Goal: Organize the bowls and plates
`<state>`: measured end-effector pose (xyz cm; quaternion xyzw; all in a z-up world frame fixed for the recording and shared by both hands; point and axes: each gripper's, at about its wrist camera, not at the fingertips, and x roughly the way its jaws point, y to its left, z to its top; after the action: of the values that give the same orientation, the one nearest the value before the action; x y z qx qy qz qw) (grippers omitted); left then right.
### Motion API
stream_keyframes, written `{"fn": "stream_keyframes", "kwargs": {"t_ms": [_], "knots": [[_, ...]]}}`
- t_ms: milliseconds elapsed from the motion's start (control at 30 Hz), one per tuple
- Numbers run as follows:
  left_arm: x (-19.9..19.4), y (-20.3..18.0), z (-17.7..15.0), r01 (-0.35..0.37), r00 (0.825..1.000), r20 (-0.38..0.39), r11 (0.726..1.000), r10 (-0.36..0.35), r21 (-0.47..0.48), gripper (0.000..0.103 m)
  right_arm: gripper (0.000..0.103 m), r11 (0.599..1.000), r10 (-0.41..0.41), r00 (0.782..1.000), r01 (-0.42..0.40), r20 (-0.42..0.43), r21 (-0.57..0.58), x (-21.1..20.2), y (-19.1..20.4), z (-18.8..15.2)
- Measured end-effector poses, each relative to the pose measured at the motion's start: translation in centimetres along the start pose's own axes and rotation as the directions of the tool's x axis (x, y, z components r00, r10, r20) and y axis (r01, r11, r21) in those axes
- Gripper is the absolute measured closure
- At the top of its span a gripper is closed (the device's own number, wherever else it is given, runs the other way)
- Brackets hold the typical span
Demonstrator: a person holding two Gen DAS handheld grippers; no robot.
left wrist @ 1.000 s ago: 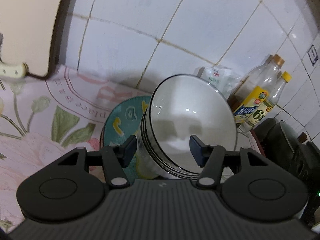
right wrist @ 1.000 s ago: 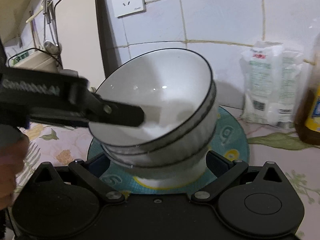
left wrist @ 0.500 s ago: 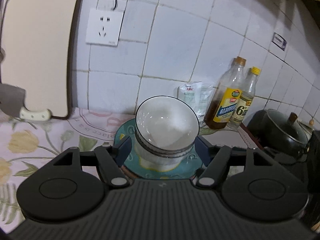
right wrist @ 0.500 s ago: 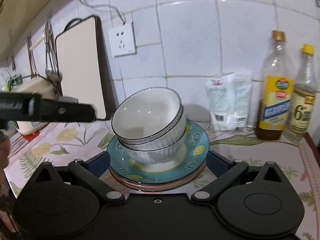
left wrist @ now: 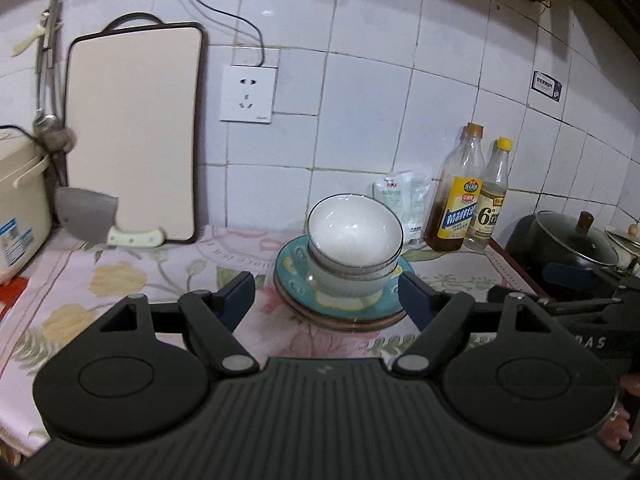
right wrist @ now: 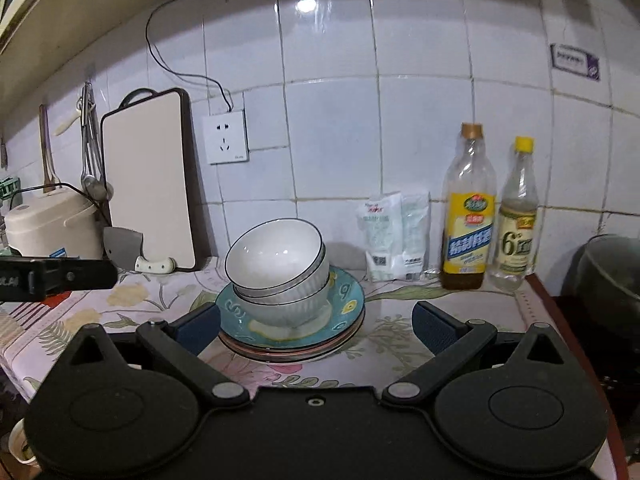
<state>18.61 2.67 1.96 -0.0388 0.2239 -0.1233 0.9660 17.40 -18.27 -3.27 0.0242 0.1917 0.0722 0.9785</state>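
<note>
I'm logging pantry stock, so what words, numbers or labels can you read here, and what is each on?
"6°": label of the yellow-capped bottle.
Chinese characters on the brown-capped bottle: its yellow and blue label is too blurred to read.
White packets against the wall: print too small.
Wall sticker: unreadable.
Sticker on the rice cooker: unreadable.
Lettering on the tablecloth: blurred.

Stack of white ceramic bowls (right wrist: 276, 276), top bowl tilted, sits on teal patterned plate (right wrist: 348, 300); plate lies on further plates, all on floral-cloth worktop (right wrist: 440, 296), toward its back edge. Behind right of stack: white plastic packets (right wrist: 394, 238) against tiled wall. Right of packets: two clear glass bottles (right wrist: 468, 216) side by side. Left of stack: cream rectangular cutting board (right wrist: 148, 184) leaning upright on wall, cleaver (right wrist: 128, 252) before it. Cream rice cooker (right wrist: 48, 220) at far left. Black lidded pot (left wrist: 572, 244) at right edge.
</note>
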Motion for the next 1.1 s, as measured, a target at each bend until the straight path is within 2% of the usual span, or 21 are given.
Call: {"fn": "stream_keyframes", "kwargs": {"t_ms": [100,233,333,533,700,733,800,867,1100], "knots": [[-1.4,0.5,-1.0,-0.016,1.0,-0.017,1.0,0.015,-0.024,0.021,0.0,1.0,0.005,1.0,-0.005,0.008,0.014,-1.3,0.2,-0.7],[-2.5,0.4,-2.6,-0.049,0.999,-0.026,0.999,0.048,-0.008,0.02,0.0,1.0,0.003,1.0,-0.003,-0.002,0.016,-2.7,0.7,-2.2],[-3.1,-0.1,-3.6,-0.064,0.998,-0.006,0.998,0.065,0.019,0.018,0.0,1.0,-0.004,1.0,0.003,0.003,0.015,-3.4,0.9,-2.9],[-3.2,0.0,-5.2,-0.11,0.994,0.025,0.994,0.11,0.0,0.012,0.0,1.0,-0.018,1.0,0.018,0.025,0.004,-4.9,1.4,-3.5],[-3.4,0.1,-6.4,-0.112,0.993,0.034,0.994,0.112,-0.017,0.005,0.0,0.998,-0.048,0.998,0.049,0.04,-0.033,-5.9,2.2,-4.0],[-3.4,-0.1,-6.6,-0.117,0.992,0.04,0.993,0.117,-0.006,0.0,0.0,0.998,-0.053,0.998,0.054,0.042,-0.036,-6.1,2.4,-4.1],[-3.3,-0.5,-7.3,-0.134,0.99,0.053,0.991,0.132,0.02,0.0,0.0,0.998,-0.054,0.998,0.055,0.034,-0.041,-6.3,2.7,-4.3],[-2.9,-0.7,-7.6,-0.147,0.989,0.027,0.989,0.146,0.03,0.0,0.0,0.997,-0.048,0.999,0.049,0.022,-0.058,-6.5,3.2,-4.7],[-3.1,-1.0,-7.9,-0.182,0.983,-0.007,0.983,0.182,0.018,0.0,0.0,0.994,-0.083,0.996,0.085,0.025,-0.065,-7.7,4.0,-5.1]]}}
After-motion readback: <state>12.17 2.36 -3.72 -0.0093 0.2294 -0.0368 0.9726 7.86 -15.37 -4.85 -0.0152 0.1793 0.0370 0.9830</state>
